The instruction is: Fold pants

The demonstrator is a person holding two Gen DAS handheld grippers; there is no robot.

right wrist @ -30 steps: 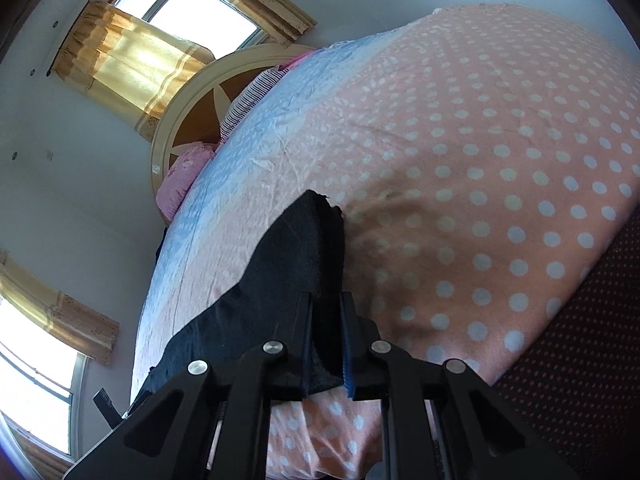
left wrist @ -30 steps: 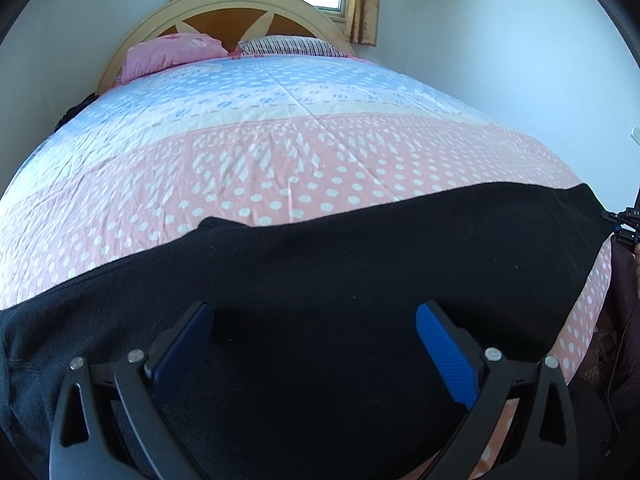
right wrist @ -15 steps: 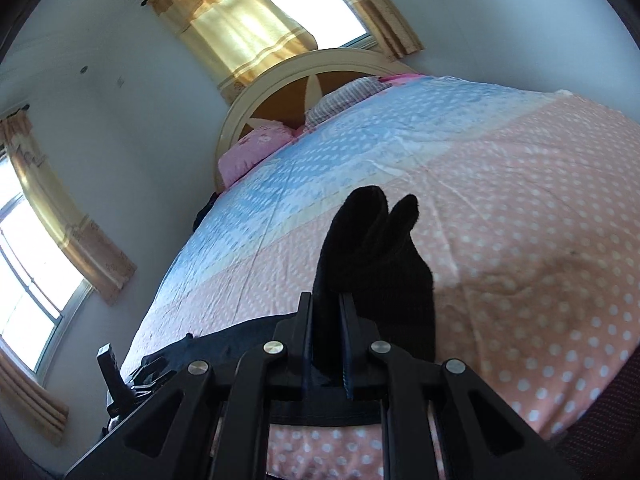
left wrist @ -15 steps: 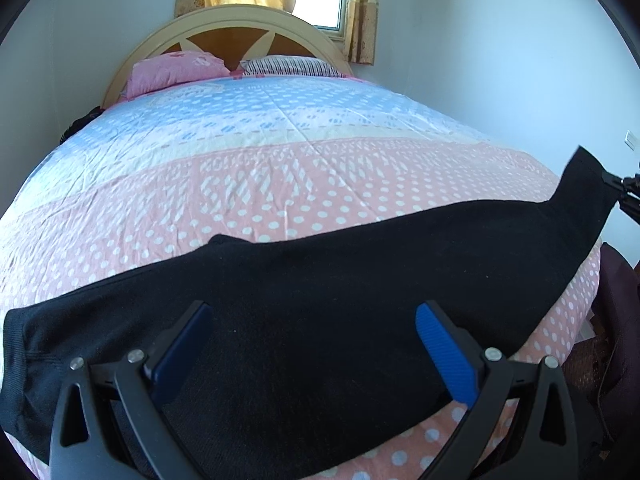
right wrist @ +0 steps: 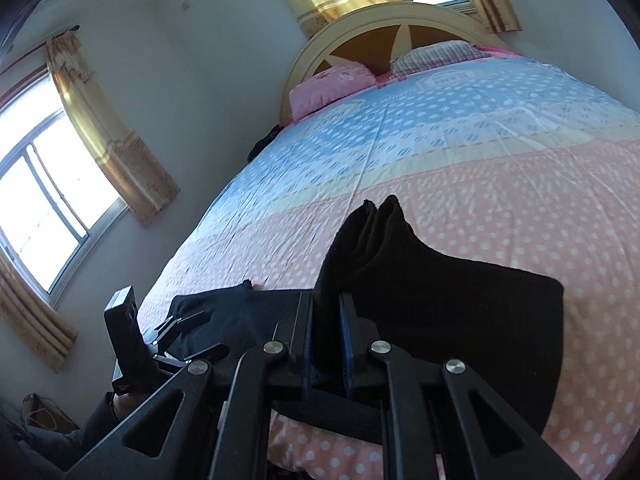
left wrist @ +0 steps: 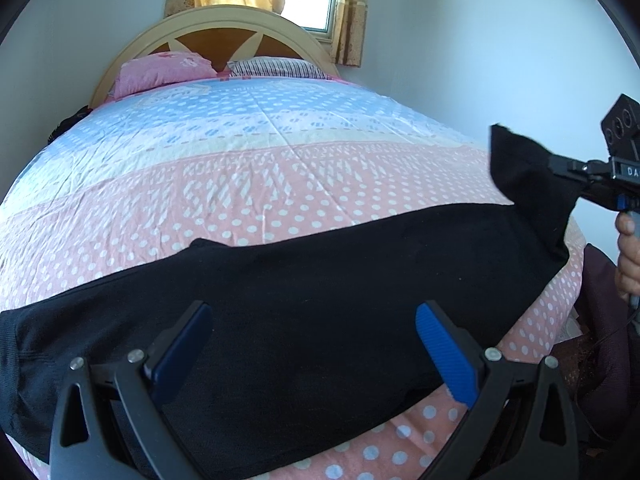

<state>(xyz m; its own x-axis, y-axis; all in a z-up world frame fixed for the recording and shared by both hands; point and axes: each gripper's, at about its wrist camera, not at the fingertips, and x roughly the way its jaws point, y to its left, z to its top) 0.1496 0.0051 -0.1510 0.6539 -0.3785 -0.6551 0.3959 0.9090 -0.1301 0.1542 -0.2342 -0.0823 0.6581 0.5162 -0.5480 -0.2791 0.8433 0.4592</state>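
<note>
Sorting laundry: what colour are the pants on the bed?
Plain black pants, clearest in the left wrist view.

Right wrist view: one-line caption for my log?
Right gripper shut on the lifted end of black pants above a dotted bedspread.

My left gripper [left wrist: 312,344] has its jaws spread wide, blue pads [left wrist: 444,356] facing each other, nothing between them. My right gripper [right wrist: 326,336] is raised, jaws clamped on the pants [right wrist: 440,300]. My right hand [left wrist: 628,256] grips the handle at the frame edge
</note>
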